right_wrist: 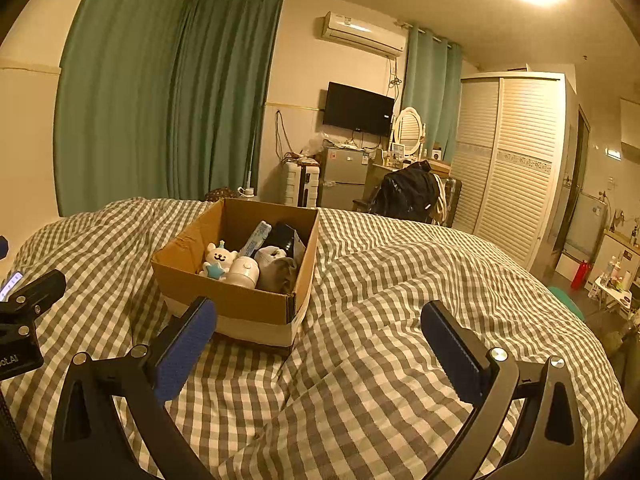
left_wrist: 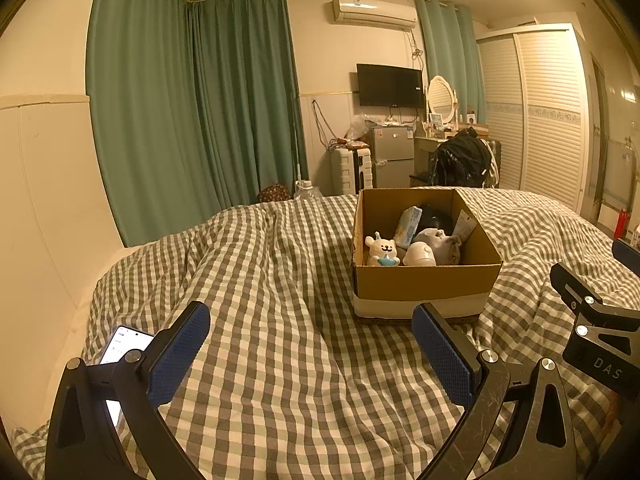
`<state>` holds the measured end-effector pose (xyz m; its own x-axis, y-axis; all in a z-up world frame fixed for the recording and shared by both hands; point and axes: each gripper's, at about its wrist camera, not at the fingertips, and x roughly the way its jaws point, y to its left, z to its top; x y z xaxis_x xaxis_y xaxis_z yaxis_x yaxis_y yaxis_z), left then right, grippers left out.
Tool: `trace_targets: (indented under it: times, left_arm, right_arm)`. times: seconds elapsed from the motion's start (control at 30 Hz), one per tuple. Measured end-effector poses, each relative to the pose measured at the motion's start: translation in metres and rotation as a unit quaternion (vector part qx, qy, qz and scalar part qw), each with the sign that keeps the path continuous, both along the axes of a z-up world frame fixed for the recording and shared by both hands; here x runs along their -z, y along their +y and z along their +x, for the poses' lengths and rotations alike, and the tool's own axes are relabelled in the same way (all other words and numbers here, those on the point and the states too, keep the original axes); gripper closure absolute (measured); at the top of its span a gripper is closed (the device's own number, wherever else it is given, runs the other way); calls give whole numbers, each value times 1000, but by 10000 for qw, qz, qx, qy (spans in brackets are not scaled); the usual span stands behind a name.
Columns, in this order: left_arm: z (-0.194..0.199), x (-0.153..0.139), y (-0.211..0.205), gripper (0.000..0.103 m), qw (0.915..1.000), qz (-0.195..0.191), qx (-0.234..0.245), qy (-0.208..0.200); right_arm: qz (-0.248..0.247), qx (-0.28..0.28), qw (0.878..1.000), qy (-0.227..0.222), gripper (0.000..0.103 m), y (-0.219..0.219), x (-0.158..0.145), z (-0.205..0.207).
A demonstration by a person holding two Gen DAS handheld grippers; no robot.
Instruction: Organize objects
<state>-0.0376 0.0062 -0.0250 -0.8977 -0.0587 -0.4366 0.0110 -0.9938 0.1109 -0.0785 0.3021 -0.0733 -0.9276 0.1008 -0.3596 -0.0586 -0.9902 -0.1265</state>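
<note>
- Left claw (left_wrist: 311,354) spread wide at the bottom of the left wrist view, blue pads (left_wrist: 178,354) facing each other, nothing between them but checked bedding.
- Right claw (right_wrist: 319,350) likewise wide at the bottom of the right wrist view, blue pads (right_wrist: 186,346) bare, holding nothing.
- Both poised over the grey-and-white checked duvet (left_wrist: 280,280), rumpled across the bed.
- Part of the right claw's black frame at the right edge of the left wrist view; part of the left one's at the left edge of the right wrist view.
- Lit phone (left_wrist: 120,346) flat on the duvet at lower left of the left wrist view, partly hidden behind the left finger.
- Open cardboard box (left_wrist: 424,280) on the duvet, right of centre in the left wrist view, left of centre in the right wrist view, just beyond the fingertips.
- Inside the box: white bear toy (left_wrist: 382,250) with a blue star at front left, round white object (left_wrist: 419,255) beside it, grey soft item (left_wrist: 438,240) to the right, pale blue packet (left_wrist: 408,226) leaning behind, dark item (left_wrist: 436,216) at the back.
- Beyond the bed: green curtains (left_wrist: 192,100), wall-mounted television (left_wrist: 390,85), air conditioner (left_wrist: 374,10) near the ceiling, small silver fridge (left_wrist: 394,156), louvred wardrobe (left_wrist: 540,112) at right.
</note>
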Motion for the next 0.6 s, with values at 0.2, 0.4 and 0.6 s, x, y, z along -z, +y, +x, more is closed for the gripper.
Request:
trace_targets:
  times: [0.2, 0.4, 0.6]
  left_arm:
    - [1, -1, 0, 0, 10000, 35, 27, 4]
    - [0, 0, -2, 0, 10000, 29, -41, 16]
    - [-1, 1, -3, 0, 10000, 39, -70, 21]
  right_arm:
    - [8, 1, 10000, -23, 1, -1, 1, -1]
    - [10, 29, 10000, -37, 1, -1, 1, -1]
    - [14, 27, 10000, -39, 1, 0, 1, -1]
